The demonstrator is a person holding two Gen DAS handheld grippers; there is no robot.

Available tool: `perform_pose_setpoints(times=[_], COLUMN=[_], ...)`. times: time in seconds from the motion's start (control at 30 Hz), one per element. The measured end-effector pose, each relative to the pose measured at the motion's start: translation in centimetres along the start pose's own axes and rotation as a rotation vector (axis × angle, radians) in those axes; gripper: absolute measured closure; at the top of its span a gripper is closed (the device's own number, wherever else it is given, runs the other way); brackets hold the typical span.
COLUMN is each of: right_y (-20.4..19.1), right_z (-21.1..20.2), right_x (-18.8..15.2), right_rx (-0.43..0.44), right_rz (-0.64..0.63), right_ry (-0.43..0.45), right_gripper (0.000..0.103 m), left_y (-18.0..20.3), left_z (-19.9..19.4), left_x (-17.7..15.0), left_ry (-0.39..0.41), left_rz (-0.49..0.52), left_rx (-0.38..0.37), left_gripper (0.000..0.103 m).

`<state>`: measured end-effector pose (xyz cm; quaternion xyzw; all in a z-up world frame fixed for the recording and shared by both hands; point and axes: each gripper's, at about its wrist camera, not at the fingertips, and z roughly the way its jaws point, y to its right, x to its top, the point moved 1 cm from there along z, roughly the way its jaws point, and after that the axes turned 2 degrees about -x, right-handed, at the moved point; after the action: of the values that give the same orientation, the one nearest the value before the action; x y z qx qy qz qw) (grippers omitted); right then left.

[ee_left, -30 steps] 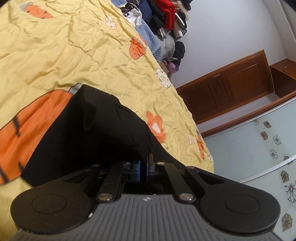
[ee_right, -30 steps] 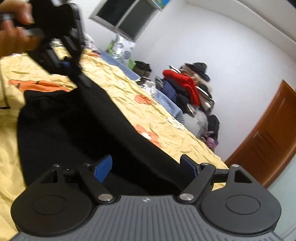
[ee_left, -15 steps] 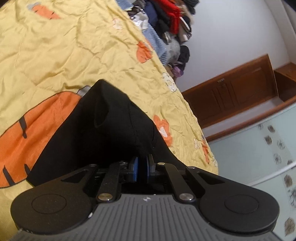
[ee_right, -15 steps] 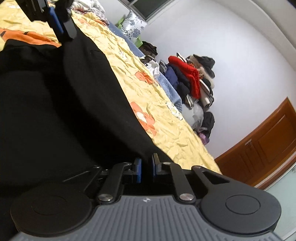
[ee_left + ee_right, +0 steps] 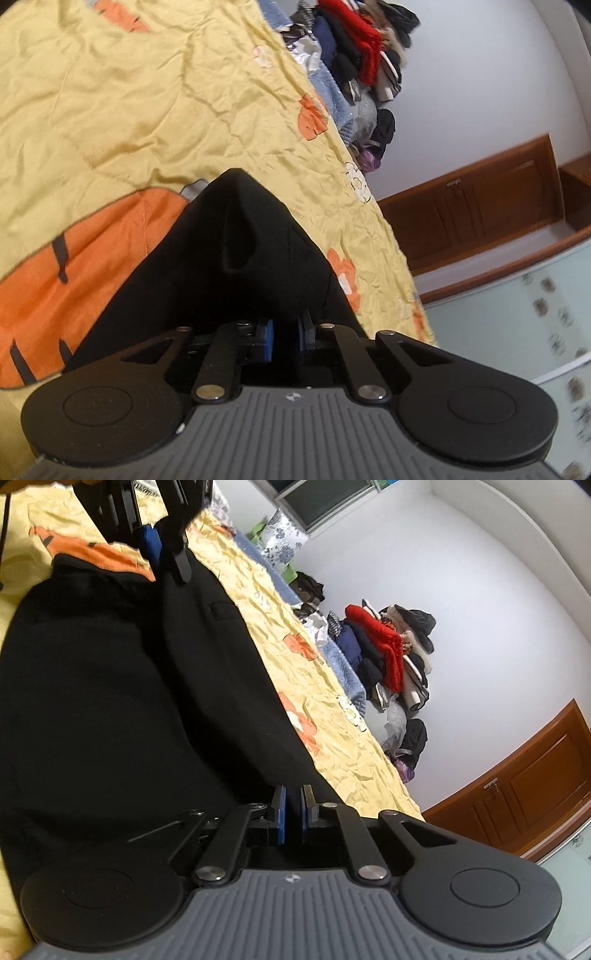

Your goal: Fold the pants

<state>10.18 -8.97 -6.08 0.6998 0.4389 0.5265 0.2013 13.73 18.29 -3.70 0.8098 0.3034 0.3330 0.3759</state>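
Black trousers (image 5: 110, 686) lie on the bed, on the yellow bedspread (image 5: 129, 103) with the orange carrot print, partly lifted between your two claws. Left claw (image 5: 286, 334): blue pads nearly together with black cloth bunched between them, so it's clenched on a trouser edge; the fabric tents up from the grip into a peak. Right claw (image 5: 293, 812): pads close together at the near edge of the trousers, fabric appears pinched, so grasping too. From the right wrist view your left claw (image 5: 162, 550) holds the far end, near what looks like a pocket welt.

Progress, my read: early to middle. The trousers look doubled lengthwise, leg on leg, but I can't confirm the layers. Both ends gripped, no crosswise fold laid down yet. Left to do: bring one end over the other, set it flat, release, smooth. The clothes pile (image 5: 388, 657) by the wall is well apart.
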Motion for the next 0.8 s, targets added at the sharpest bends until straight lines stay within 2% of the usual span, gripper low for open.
perform_pose_setpoints(times=[0.1, 0.17, 0.23, 0.27, 0.33, 0.4, 0.5, 0.53, 0.57, 0.6, 0.67, 0.7, 0.73, 0.77, 0.8], right_y=[-1.3, -1.5, -1.5, -1.6, -1.7, -1.8, -1.7, -1.5, -1.2, -1.0, -0.9, -0.9, -1.0, -1.0, -1.0], right_z=[0.5, 1.1, 2.1, 2.6, 2.9, 2.9, 2.4, 2.4, 2.3, 2.3, 2.4, 2.5, 2.6, 2.8, 3.0], right_x=[-0.3, -0.2, -0.2, -0.2, 0.0, -0.1, -0.5, -0.5, -0.5, -0.5, -0.3, -0.2, -0.1, -0.1, 0.1], right_rx=[-0.079, -0.064, -0.049, -0.047, -0.048, -0.052, -0.092, -0.105, -0.117, -0.118, -0.124, -0.141, -0.156, -0.164, -0.170], right_rz=[-0.084, -0.090, -0.090, -0.097, -0.115, -0.117, -0.101, -0.092, -0.084, -0.080, -0.086, -0.090, -0.093, -0.093, -0.088], right_ry=[0.005, -0.015, -0.028, -0.034, -0.040, -0.037, -0.022, -0.016, -0.010, -0.003, 0.011, 0.021, 0.029, 0.034, 0.038], right_gripper=[0.093, 0.092, 0.092, 0.092, 0.091, 0.083, 0.061, 0.051, 0.044, 0.042, 0.034, 0.032, 0.032, 0.032, 0.032], left_y=[0.3, 0.6, 0.6, 0.6, 0.4, 0.3, 0.4, 0.4, 0.3, 0.1, -0.1, -0.1, 0.0, 0.2, 0.4], left_z=[-0.2, -0.1, 0.3, 0.5, 0.8, 0.8, 0.9, 1.0, 1.1, 1.2, 1.3, 1.2, 1.1, 1.0, 0.7], left_x=[0.1, 0.1, 0.1, 0.2, 0.3, 0.4, 0.6, 0.7, 0.8, 0.9, 1.0, 0.9, 0.9, 0.9, 0.8], left_ry=[0.010, 0.017, 0.016, 0.012, 0.006, 0.031, 0.053, 0.054, 0.056, 0.058, 0.062, 0.064, 0.063, 0.068, 0.076], left_rz=[0.014, 0.025, 0.011, 0.004, -0.010, -0.014, -0.006, -0.013, -0.022, -0.036, -0.058, -0.066, -0.062, -0.053, -0.045], left_rx=[-0.016, -0.013, -0.001, 0.008, 0.017, 0.033, 0.038, 0.041, 0.044, 0.043, 0.016, -0.006, -0.024, -0.038, -0.056], left_gripper=[0.088, 0.088, 0.084, 0.080, 0.051, 0.040, 0.039, 0.039, 0.039, 0.039, 0.053, 0.075, 0.088, 0.087, 0.094])
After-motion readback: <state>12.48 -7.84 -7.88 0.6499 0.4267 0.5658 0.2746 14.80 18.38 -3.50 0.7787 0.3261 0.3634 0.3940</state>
